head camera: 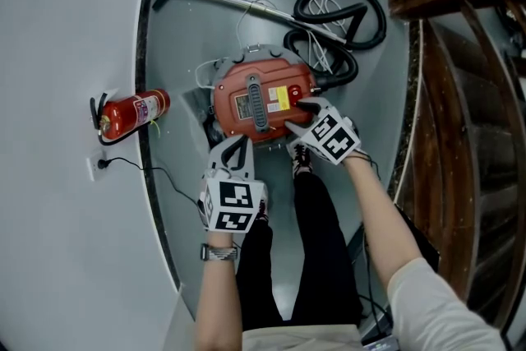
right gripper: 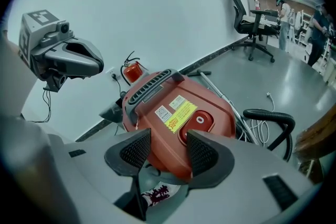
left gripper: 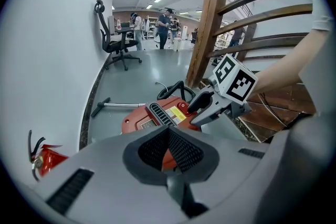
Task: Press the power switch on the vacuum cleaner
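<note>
Vacuum (head camera: pixel 261 99) sits on the floor (head camera: pixel 197 41) by the wall (head camera: pixel 66 29). Right claw (right gripper: pixel 168 136), jaws apart, hovers just short of the switch (right gripper: pixel 200 120). Left claw (left gripper: pixel 169 131) is closed on nothing. Risk: the parted jaws straddle the switch, or skid off the domed lid.

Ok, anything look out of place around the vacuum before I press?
Nothing looks damaged or spilled. The vacuum cleaner sits upright. The only untidy part is behind it, where its black hose is loosely coiled and the wand lies flat on the floor.
</note>
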